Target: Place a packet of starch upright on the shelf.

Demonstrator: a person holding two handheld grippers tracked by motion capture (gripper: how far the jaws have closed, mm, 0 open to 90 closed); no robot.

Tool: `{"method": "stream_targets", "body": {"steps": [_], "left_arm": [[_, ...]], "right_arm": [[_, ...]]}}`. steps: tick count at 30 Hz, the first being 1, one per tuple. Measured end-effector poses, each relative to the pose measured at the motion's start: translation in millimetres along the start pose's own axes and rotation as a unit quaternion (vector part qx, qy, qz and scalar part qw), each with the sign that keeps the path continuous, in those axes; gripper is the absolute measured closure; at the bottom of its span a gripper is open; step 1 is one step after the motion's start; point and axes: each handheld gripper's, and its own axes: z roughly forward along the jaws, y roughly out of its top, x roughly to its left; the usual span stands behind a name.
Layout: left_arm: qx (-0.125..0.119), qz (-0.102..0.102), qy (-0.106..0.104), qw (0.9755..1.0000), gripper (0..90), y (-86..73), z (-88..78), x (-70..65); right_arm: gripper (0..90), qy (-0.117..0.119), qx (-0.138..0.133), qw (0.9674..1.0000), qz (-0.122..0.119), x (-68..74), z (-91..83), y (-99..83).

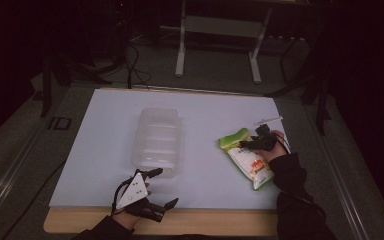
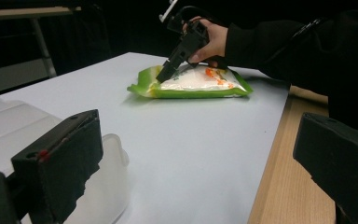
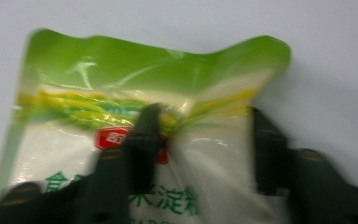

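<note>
dim room around a white table [image 1: 100, 165]: nearest, the left gripper [image 1: 152, 187] rests with jaws spread just beside the clear plastic box [image 1: 157, 140]. to the right of that box lies the green-and-white pouch [image 1: 245, 157], well apart from it, and the right gripper [image 1: 250, 145] pinches a pucker of film near its green top. it looks soft, light, powder-filled and slick, so a bite on the sealed top edge seems safest.

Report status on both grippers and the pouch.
Right gripper pinching green-and-white pouch, which lies flat. Left gripper open beside clear plastic container. Nothing in the way.
</note>
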Motion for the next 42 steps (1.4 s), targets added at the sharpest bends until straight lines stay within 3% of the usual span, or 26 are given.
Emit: {"method": "stream_targets", "body": {"steps": [2, 6, 18, 26, 34, 41, 42], "left_arm": [[0.0, 0.0, -0.001, 1.0, 1.8, -0.1, 0.1, -0.1], [0.0, 0.0, 0.0, 1.0, 1.8, -0.1, 0.4, 0.0], [-0.002, -0.002, 0.004, 1.0, 1.8, 0.2, -0.5, 1.4], [-0.002, 0.0, 0.003, 1.0, 1.8, 0.5, -0.6, 0.9], [-0.006, 0.0, 0.007, 1.0, 1.8, 0.7, -1.0, 1.1], [-0.006, 0.007, 0.008, 0.9999, 1.9, 1.3, 0.3, -1.3], [-0.006, 0.009, 0.008, 0.9999, 1.8, 1.6, 0.2, -1.8]], "right_arm": [[67.9, -0.01, 0.004, 0.9999, 0.0, 1.4, -0.9, -0.2], [76.4, -0.023, 0.01, 0.9997, -0.001, 6.2, -1.8, 0.9], [82.7, -0.035, 0.009, 0.9993, 0.012, 10.6, -7.3, 4.5], [83.7, -0.026, -0.027, 0.9991, 0.017, 19.1, -28.9, 10.2], [84.6, -0.017, -0.076, 0.9969, 0.007, 33.4, -58.4, 10.7], [85.4, 0.005, -0.121, 0.9927, 0.004, 49.2, -88.3, 7.5], [85.6, 0.015, -0.134, 0.9908, 0.005, 54.8, -97.0, 6.0]]}}
